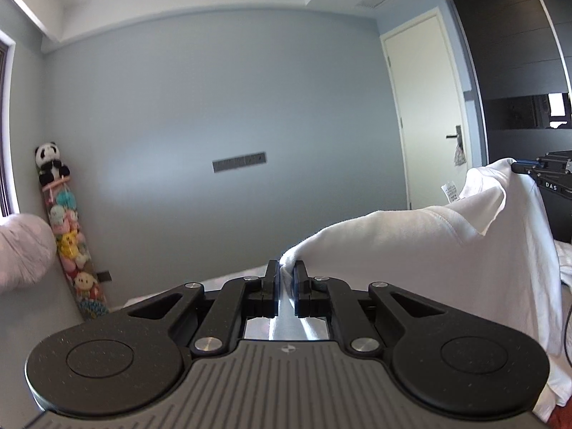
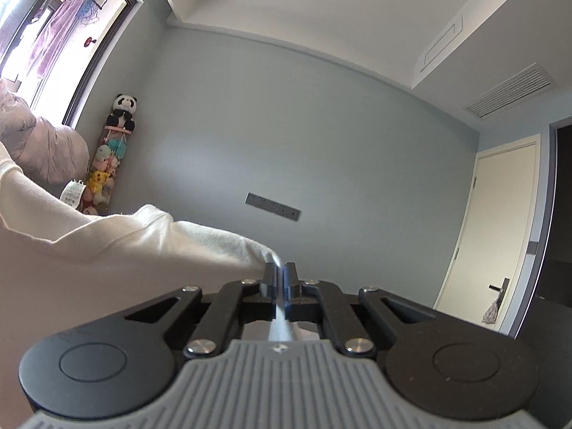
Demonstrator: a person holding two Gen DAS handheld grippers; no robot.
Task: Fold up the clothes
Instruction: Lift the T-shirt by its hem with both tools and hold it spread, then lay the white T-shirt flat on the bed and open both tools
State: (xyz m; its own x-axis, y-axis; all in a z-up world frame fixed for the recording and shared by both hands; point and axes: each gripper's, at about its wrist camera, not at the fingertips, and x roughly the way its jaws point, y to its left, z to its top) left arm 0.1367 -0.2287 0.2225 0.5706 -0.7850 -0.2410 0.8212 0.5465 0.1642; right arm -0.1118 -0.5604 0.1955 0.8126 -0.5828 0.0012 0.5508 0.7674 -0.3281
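A white garment (image 1: 422,243) hangs in the air, stretched between my two grippers. My left gripper (image 1: 286,271) is shut on one pinched corner of it, and the cloth runs up and right to my right gripper (image 1: 529,169), which shows at the far right edge. In the right wrist view my right gripper (image 2: 281,271) is shut on another corner of the white garment (image 2: 150,239), which stretches away to the left. A care label (image 2: 73,195) hangs from the cloth. Both cameras look upward at the wall.
A blue-grey wall (image 1: 214,125) is ahead with a panda plush and a column of soft toys (image 1: 68,236) in the left corner. A pink bedding heap (image 2: 43,146) lies by the window. A white door (image 1: 425,114) and dark wardrobe (image 1: 518,71) stand right.
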